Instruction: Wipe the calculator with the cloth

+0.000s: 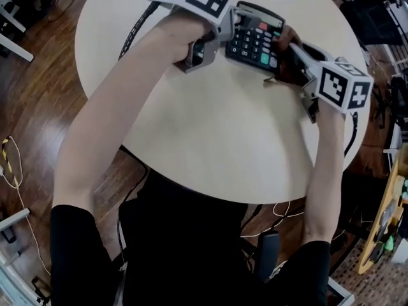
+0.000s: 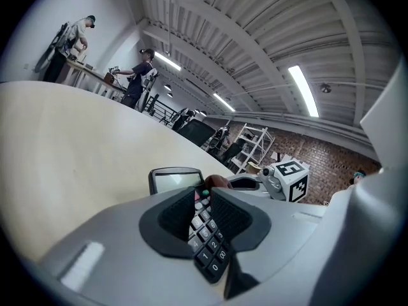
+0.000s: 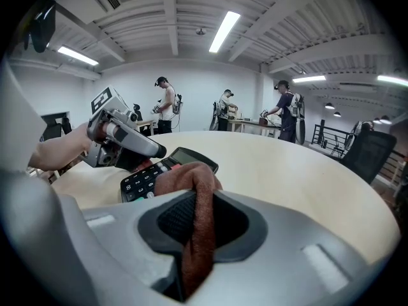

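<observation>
A black calculator [image 1: 256, 38] with dark keys and a grey display lies near the far edge of the round table [image 1: 210, 139]. My left gripper [image 1: 231, 25] is shut on the calculator's left edge; in the left gripper view the keypad [image 2: 209, 234] sits between the pads. A brown cloth [image 3: 191, 190] is pinched in my right gripper [image 1: 285, 51], which is shut on it. The cloth's bunched end [image 1: 284, 38] rests on the calculator's right side, next to the keys [image 3: 141, 178].
A dark cable [image 1: 135, 27] runs over the table's left rim. Wooden floor [image 1: 38, 120] surrounds the table. In the gripper views, several people stand at benches [image 3: 255, 123] far behind, and chairs and a shelf [image 2: 255, 146] stand beyond the table.
</observation>
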